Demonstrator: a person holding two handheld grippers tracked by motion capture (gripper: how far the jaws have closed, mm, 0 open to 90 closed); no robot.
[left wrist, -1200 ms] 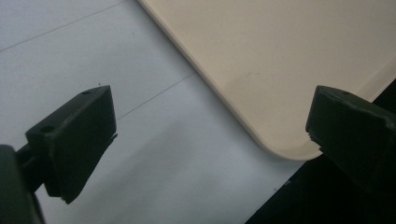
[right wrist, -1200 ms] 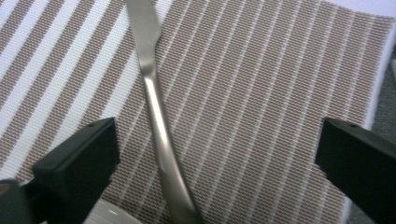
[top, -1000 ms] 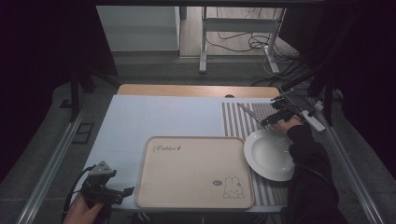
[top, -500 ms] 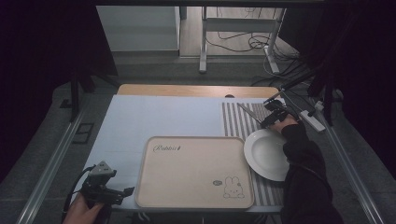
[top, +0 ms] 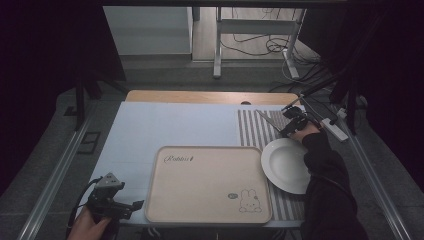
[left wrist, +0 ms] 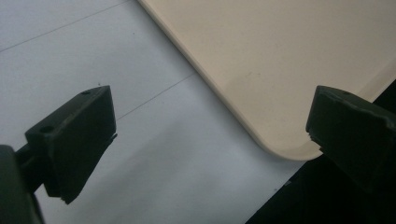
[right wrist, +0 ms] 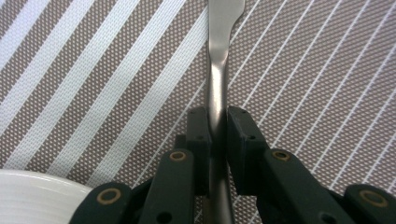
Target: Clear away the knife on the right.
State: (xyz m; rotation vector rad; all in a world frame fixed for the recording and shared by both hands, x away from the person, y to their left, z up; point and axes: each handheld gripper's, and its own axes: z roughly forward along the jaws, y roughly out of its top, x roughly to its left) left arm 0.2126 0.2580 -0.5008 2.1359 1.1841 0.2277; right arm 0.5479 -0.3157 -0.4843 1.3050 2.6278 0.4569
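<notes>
Each claw is matt black with blocky rectangular fingers. The right claw [right wrist: 217,128] has linkage arms pinned by brass-coloured rivets. The left claw [top: 116,206] carries a grey three-cornered plate at 12 o'clock and a black cable. The right sleeve [top: 327,180] is black.

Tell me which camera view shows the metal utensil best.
The right gripper view: the utensil's handle runs up the middle of the frame, clamped between the right gripper pads over the striped placemat. In the high view the utensil is just a thin, dim sliver beyond the white plate.
</notes>
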